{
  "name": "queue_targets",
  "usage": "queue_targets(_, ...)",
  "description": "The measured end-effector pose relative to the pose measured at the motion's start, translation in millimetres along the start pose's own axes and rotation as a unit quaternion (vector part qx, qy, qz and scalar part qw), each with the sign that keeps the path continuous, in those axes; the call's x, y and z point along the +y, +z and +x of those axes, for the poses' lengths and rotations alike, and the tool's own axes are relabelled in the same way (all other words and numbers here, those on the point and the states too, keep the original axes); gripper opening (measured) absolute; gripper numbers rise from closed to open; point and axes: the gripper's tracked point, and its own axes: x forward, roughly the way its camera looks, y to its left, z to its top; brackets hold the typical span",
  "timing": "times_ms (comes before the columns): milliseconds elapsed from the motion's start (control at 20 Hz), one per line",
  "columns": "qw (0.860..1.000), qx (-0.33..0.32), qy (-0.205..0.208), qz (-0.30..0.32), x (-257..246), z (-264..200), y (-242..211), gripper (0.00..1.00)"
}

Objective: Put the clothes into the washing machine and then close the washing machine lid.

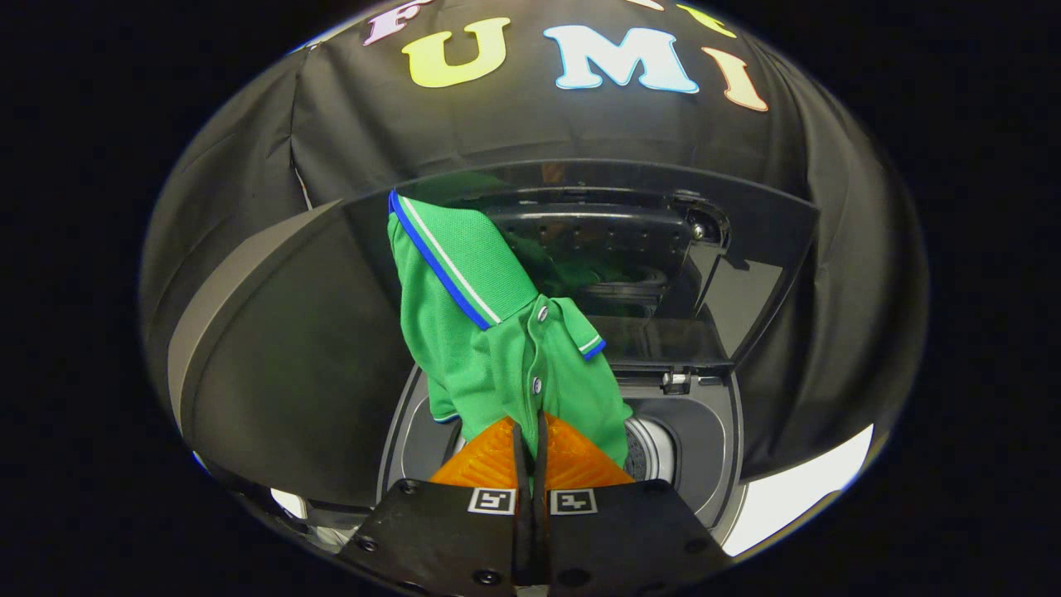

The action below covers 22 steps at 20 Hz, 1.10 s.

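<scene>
On my left, the raised washing machine lid [273, 348] is a broad, dark, glossy panel, smooth enough to carry dull reflections, with a paler grey band along its outer edge. My gripper [530, 439] has its fingers pressed together on the green polo shirt [481, 332], pinching a fold of it just below the button placket. The shirt is a fine piqué knit, its ribbed collar edged in blue and white stripes, with two small buttons showing. It stands bunched ahead of my fingers, directly above the round opening of the washing machine [704, 439], and hides much of the opening. Past the shirt's right side I see a sliver of the perforated metal drum [646, 448] inside a smooth grey ring. Beyond, the lid's shiny underside mirrors the green fabric and moulded dark plastic with small holes. Wrinkled black cloth [829, 274] hangs behind as the booth's wall.
</scene>
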Motion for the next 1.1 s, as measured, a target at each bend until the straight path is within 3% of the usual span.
queue_targets(550, 0.998, 0.052, -0.015, -0.015, -3, 32, -48, 0.01)
queue_targets(1100, 0.993, 0.110, -0.045, 0.022, -34, 62, -91, 0.01)
